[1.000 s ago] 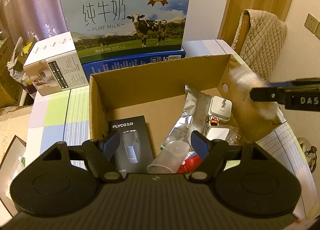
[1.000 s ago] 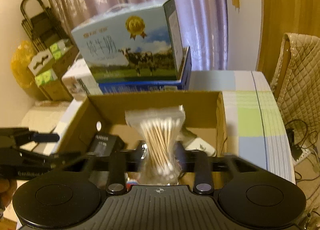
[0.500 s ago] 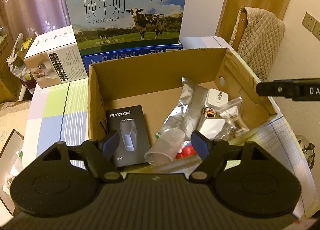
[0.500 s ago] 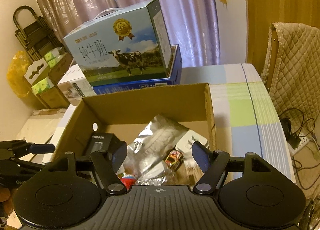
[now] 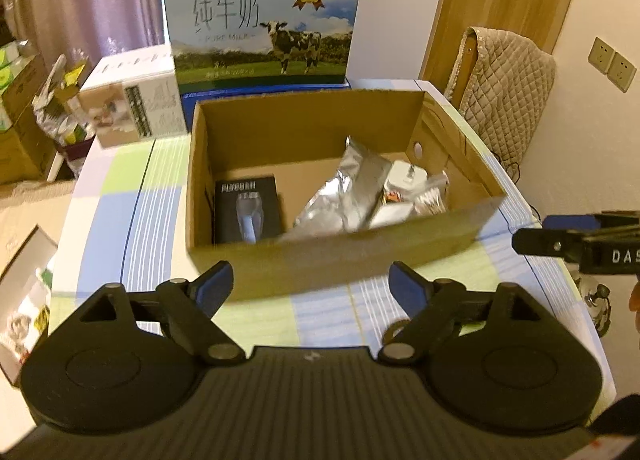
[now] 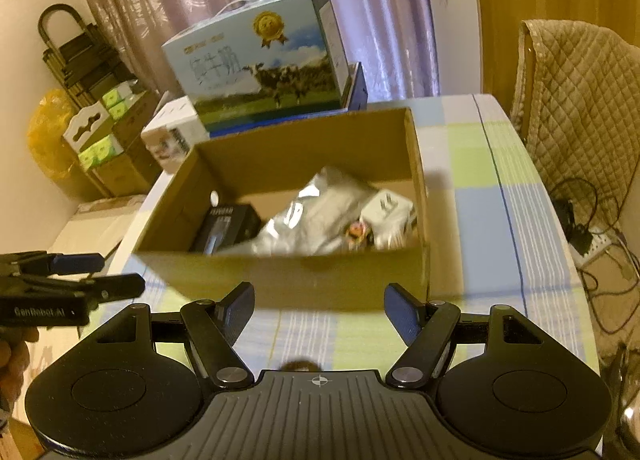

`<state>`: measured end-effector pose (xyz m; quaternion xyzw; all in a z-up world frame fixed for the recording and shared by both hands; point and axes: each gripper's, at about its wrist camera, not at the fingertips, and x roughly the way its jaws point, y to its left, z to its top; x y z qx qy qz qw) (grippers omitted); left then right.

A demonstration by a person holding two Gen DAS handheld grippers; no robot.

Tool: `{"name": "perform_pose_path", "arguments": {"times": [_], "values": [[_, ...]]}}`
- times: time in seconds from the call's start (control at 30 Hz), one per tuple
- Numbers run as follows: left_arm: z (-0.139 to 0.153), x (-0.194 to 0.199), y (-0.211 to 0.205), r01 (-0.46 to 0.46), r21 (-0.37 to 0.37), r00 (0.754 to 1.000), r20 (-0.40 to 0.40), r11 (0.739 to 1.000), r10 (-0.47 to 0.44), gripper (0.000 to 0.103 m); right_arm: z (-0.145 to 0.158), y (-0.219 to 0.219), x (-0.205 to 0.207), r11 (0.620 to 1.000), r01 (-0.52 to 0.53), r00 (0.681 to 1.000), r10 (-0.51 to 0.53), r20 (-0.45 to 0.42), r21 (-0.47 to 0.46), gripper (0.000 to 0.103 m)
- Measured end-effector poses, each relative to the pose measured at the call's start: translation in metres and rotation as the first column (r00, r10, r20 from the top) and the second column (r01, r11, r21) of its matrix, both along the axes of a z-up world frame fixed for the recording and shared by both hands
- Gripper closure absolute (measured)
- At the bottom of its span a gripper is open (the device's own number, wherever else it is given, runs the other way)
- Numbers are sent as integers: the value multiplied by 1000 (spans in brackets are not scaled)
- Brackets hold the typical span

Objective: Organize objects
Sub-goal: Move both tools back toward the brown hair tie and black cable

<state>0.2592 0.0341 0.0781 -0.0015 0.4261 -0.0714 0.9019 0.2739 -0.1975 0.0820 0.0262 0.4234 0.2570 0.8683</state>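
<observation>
An open cardboard box (image 5: 340,260) (image 6: 304,280) stands on the checked tablecloth. Inside lie a black shaver box (image 5: 245,207) (image 6: 224,227), a silver foil pouch (image 5: 344,191) (image 6: 316,215), a white plug adapter (image 5: 408,173) (image 6: 388,207) and a bag of cotton swabs (image 5: 434,195). My left gripper (image 5: 311,286) is open and empty, in front of the box's near wall. My right gripper (image 6: 319,306) is also open and empty, short of the box. Each gripper shows at the edge of the other's view: the right gripper (image 5: 560,238) and the left gripper (image 6: 80,276).
Behind the box stand a milk carton case (image 5: 262,19) (image 6: 256,59) on a blue box, and a white product box (image 5: 132,103). A quilted chair back (image 5: 508,79) (image 6: 580,107) is on the right. Cardboard boxes and a yellow bag (image 6: 48,135) sit left. Cables (image 6: 592,240) lie on the floor.
The right gripper let go of the bag of cotton swabs, which now lies in the box. Both grippers have pulled back from over the box to in front of it.
</observation>
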Motion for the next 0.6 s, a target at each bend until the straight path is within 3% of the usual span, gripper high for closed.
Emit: {"name": "perform_pose_path", "arguments": {"times": [0.6], "values": [[-17,-110,6,-73,11,997,-22,997,73,4,-11,-51,-110,1000,12,1000,-12,-5,-16,34]]}}
